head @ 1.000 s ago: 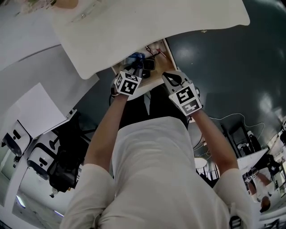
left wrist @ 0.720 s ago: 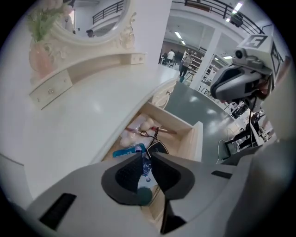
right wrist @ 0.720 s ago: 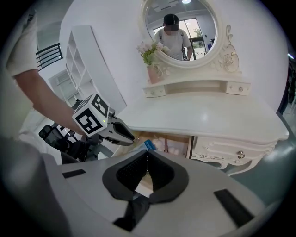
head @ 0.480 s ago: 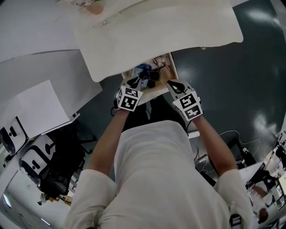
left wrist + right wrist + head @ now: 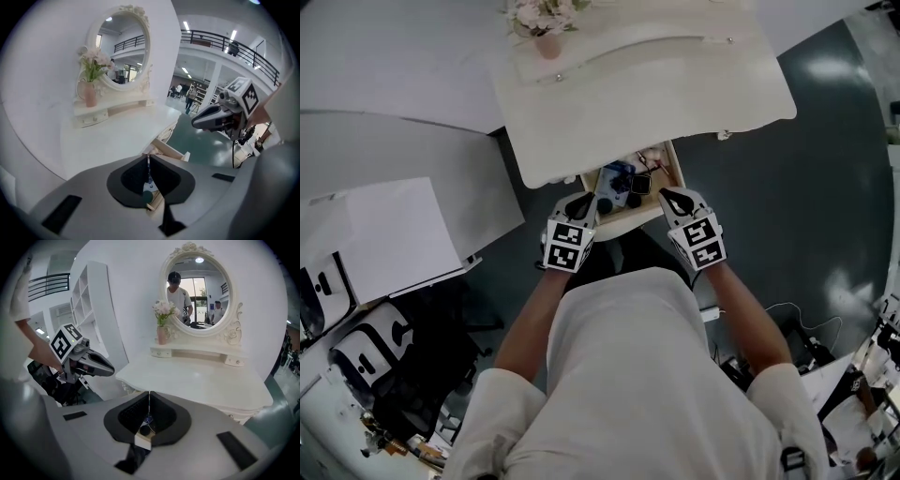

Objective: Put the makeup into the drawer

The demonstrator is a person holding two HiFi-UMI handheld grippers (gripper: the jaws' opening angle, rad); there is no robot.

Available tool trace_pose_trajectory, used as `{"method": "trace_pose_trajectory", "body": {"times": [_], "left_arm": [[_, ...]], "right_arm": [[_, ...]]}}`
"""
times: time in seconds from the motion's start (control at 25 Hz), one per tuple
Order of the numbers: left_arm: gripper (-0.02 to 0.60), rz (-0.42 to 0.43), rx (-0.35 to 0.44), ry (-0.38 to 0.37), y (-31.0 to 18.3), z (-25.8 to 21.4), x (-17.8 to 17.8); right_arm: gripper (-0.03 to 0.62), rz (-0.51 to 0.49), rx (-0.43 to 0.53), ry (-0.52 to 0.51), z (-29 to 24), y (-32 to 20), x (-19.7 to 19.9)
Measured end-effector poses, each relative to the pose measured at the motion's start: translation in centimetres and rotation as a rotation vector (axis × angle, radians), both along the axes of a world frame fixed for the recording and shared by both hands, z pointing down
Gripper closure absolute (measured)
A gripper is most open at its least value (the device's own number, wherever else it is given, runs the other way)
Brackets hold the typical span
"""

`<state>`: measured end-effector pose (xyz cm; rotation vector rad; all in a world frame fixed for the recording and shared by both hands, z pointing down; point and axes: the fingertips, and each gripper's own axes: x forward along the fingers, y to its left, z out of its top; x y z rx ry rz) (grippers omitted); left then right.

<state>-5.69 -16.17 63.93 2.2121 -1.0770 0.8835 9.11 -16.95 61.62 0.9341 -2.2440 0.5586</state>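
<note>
Fingers on both sides are shut tight, tips touching, nothing pinched: left gripper [image 5: 148, 158], right gripper [image 5: 149, 393]. Just beyond and below the tips sits the open pale wooden drawer [image 5: 630, 217], with the dark and blue makeup bits [image 5: 623, 184] lying inside. Farther out is the white dressing table [image 5: 675, 84] with its oval mirror [image 5: 199, 287].

Standing on a dark floor [image 5: 806, 178] against a white wall: a white dressing table [image 5: 675, 103], showing a bare, curved top. Sitting along its back, a raised shelf [image 5: 197, 351] with small drawers, bearing an oval mirror [image 5: 200, 284] and, at one end, a pink vase of flowers [image 5: 162, 333]. Hanging open under the front edge, a wooden drawer [image 5: 676, 169], holding small blue and black makeup items [image 5: 622, 176]
</note>
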Motion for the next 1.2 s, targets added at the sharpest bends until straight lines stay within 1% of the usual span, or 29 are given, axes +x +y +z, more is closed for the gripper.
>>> {"method": "trace_pose_trajectory", "body": {"times": [0.2, 0.4, 0.64, 0.8, 0.96, 1.2], "left_arm": [[0.555, -0.008, 0.067, 0.076, 2.0, -4.1, -2.8], [0.557, -0.005, 0.112, 0.110, 4.0, -6.6, -5.4], [0.557, -0.031, 0.163, 0.162, 6.3, -9.3, -8.1], [0.557, -0.028, 0.185, 0.162, 7.7, -10.3, -9.9], [0.557, -0.017, 0.231, 0.157, 8.7, -12.0, -11.4], [0.557, 0.021, 0.268, 0.140, 9.8, -13.8, -12.1]], "right_arm": [[0.565, 0.063, 0.060, 0.009, -2.9, 1.1, -1.4], [0.565, 0.112, 0.104, 0.020, -5.0, 2.7, -2.6], [0.565, 0.140, 0.161, 0.033, -7.6, 5.1, -3.5], [0.565, 0.175, 0.199, 0.037, -9.2, 6.5, -3.5], [0.565, 0.176, 0.237, 0.043, -10.6, 7.8, -3.8], [0.565, 0.192, 0.279, 0.027, -12.8, 10.1, -3.9]]}}
